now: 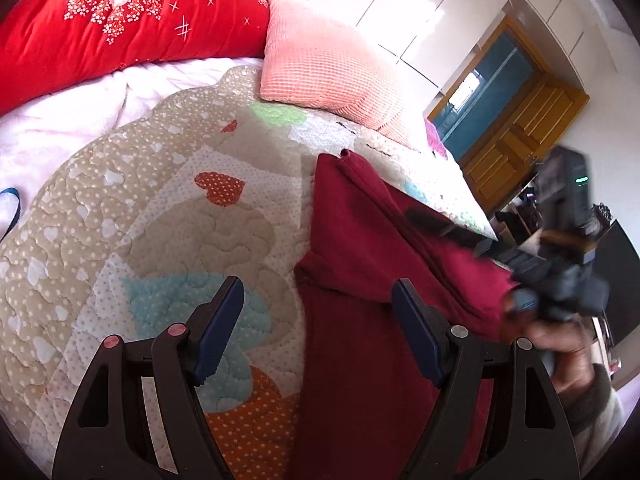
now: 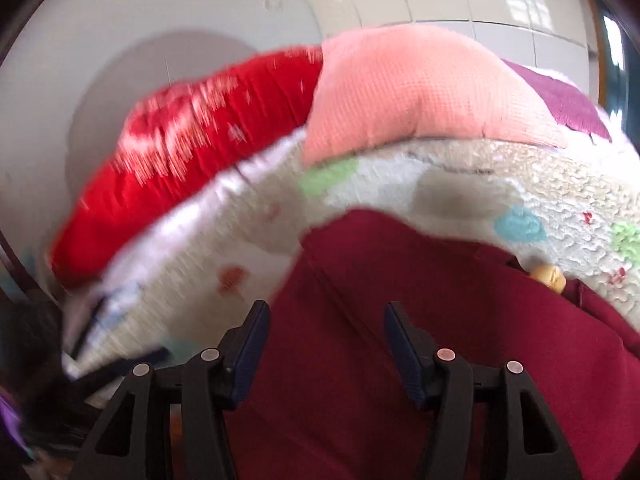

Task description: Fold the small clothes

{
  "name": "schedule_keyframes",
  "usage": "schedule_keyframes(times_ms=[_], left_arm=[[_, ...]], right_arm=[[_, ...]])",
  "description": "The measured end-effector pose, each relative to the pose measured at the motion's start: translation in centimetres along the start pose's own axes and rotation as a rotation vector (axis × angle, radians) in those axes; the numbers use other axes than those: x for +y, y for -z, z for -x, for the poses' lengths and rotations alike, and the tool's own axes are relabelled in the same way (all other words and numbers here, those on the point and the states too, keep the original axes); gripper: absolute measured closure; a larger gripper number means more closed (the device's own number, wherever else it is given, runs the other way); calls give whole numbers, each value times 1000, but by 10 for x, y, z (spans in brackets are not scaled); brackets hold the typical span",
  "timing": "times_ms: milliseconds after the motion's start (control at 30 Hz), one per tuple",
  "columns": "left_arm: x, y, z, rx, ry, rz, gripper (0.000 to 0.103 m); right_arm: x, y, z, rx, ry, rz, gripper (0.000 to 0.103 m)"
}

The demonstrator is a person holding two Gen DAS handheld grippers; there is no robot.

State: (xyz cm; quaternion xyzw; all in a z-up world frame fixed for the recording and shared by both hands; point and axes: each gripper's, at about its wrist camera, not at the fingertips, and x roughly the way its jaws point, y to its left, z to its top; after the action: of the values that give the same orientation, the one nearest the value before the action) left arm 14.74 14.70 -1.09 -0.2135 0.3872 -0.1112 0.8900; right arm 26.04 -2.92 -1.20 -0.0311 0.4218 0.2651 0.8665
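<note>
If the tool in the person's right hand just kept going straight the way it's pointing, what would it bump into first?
Most likely the dark red garment: the right tool points down at it, jaws open with nothing gripped. The view is blurred, so depth is uncertain.

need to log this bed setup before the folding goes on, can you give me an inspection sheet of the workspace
surface: quilt with hearts and dots, spread over a white blanket on a bed
job's things: dark red garment lying on the quilt, partly folded, upper edge creased
clutter: small yellow object at the garment's edge, too blurred to name; blue strap at the far left
grippers: left gripper open above the garment's edge, holding nothing; right gripper open over the garment, nothing pinched
cables: nothing seen
surroundings: red flowered duvet, pink pillow, white wardrobe doors, wooden door
</note>
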Motion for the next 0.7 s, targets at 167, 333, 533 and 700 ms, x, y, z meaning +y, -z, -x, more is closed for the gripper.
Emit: schedule_keyframes(times_ms=[167,333,533,700], left_arm=[[-3,0,1,-14,-9,-17,26],[1,-1,-1,-9,-11,-6,26],[7,-4,15,-70,-7,29,26],[11,-5,14,-81,-19,52,26]], right_arm=[[-18,5,-19,-30,53,-40,78],[-23,4,4,-75,13,-66,96],[10,15,55,-154,-124,-34,96],[29,45,13,9,-79,-26,94]])
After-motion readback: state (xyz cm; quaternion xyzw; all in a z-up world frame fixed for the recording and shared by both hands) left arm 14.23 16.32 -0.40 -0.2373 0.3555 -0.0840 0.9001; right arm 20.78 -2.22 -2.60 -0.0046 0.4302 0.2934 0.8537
